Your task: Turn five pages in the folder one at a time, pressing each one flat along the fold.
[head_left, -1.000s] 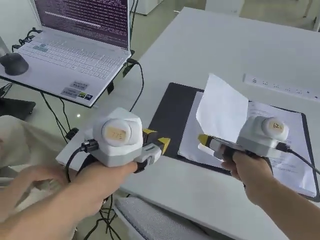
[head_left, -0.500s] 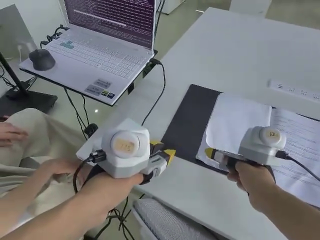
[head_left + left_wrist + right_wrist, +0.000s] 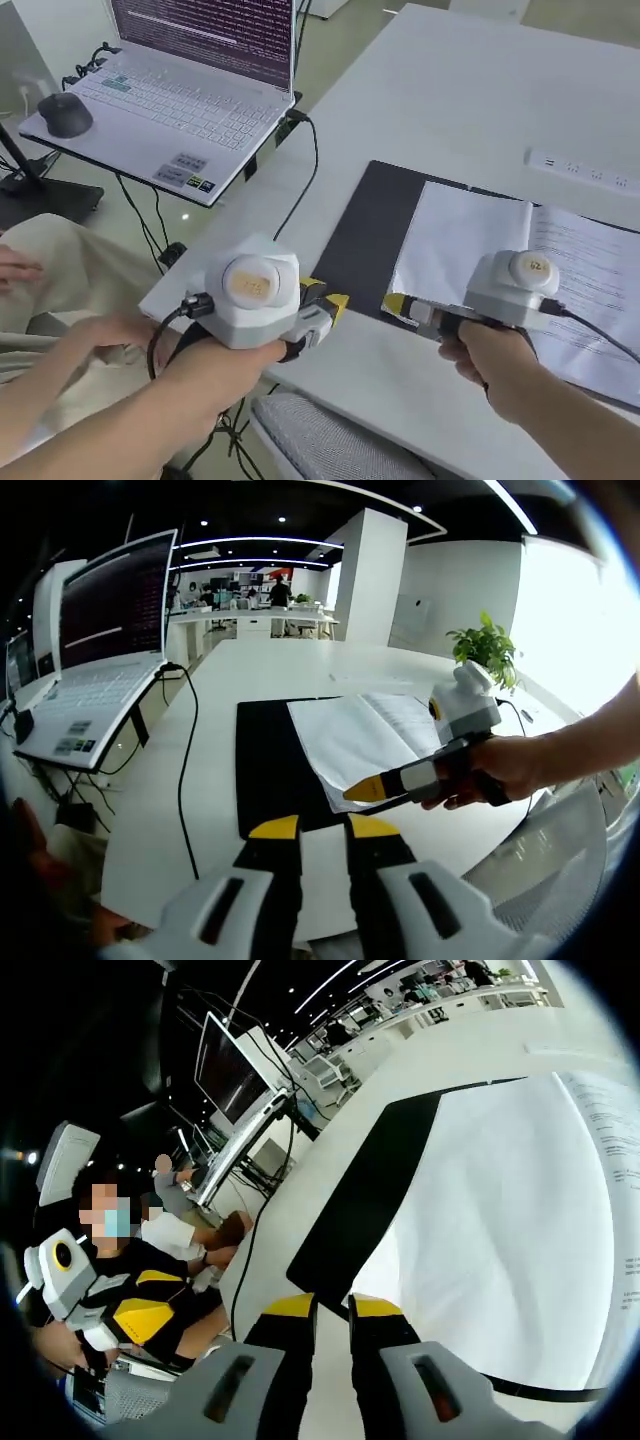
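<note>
Head view: right claw clenched on blank page corner; left claw clenched, empty.

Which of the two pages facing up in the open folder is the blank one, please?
The left-hand page, whose near corner lies by the right gripper, is blank white; the right-hand page beside it carries lines of printed text.
</note>
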